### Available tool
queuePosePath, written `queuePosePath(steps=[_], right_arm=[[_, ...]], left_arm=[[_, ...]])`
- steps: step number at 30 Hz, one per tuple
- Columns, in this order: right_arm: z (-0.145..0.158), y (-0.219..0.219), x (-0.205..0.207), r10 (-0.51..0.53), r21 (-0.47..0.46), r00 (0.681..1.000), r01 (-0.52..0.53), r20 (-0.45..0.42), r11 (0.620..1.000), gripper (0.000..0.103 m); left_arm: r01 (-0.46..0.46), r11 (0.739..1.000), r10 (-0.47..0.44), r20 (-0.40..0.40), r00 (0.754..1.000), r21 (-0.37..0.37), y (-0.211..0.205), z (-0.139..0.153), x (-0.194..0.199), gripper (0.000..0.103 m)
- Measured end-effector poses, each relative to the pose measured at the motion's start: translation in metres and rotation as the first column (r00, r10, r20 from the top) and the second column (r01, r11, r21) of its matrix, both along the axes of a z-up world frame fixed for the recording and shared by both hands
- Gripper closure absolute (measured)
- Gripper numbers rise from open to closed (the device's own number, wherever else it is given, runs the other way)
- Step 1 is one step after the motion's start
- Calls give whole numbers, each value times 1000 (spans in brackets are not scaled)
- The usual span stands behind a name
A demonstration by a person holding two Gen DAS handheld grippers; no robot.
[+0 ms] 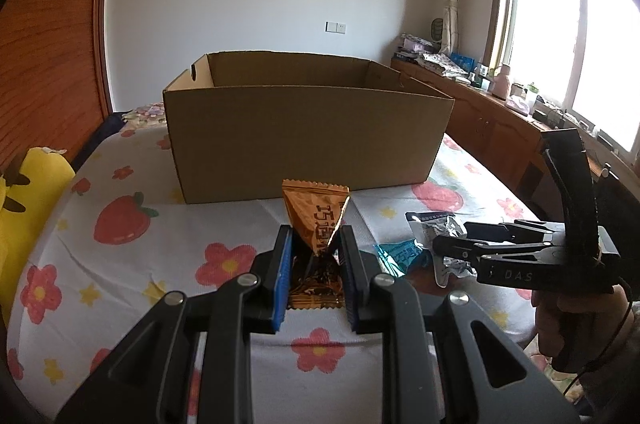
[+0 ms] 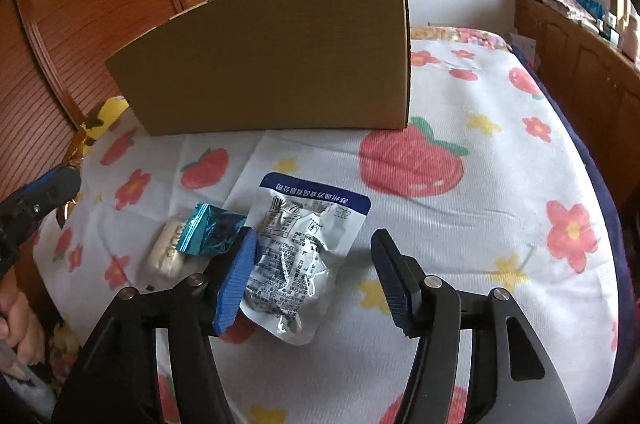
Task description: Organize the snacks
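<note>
Holding an orange snack packet [image 1: 316,224] clamped between its narrow jaws, the left gripper [image 1: 316,276] hangs above the flowered sheet [image 1: 120,264] just short of the open cardboard box [image 1: 308,140]; the packet stands up out of the pads, its far corner toward the box's near wall; it is lifted but not yet over the rim. To the right, the right gripper [image 2: 316,276] stands about half open over a clear pouch with a blue top band [image 2: 304,256]; the pouch lies flat on the sheet between the blue pads, the left pad at its edge, the right pad well clear, so nothing is gripped there. Just left of the pouch lie a teal foil candy [image 2: 212,232] and a pale wrapped sweet [image 2: 166,256], touching each other. What shows of the box's inside is bare, though its floor is hidden; by that reading the sorting has barely begun, with one snack in transit and at least three left on the sheet.
</note>
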State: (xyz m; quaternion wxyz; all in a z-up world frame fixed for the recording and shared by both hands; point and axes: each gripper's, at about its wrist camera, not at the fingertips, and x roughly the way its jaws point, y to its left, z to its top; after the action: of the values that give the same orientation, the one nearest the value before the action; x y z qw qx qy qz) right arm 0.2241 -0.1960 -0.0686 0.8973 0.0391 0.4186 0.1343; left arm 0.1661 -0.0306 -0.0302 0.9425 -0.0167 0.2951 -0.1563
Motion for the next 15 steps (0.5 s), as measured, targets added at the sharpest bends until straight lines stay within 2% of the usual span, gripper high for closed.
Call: queuePosePath(steps=[12,15], right_arm=[[-2,9,2,35,-2,999,-35,-2,999,44],[-1,9,0,73,35,997,-73,-4,997,63]], left_arm=[[-1,1000,1,-4,1000,-18,6,-4,3,83],[-1,1000,1,-9,1000,-19,6,-6,2,83]])
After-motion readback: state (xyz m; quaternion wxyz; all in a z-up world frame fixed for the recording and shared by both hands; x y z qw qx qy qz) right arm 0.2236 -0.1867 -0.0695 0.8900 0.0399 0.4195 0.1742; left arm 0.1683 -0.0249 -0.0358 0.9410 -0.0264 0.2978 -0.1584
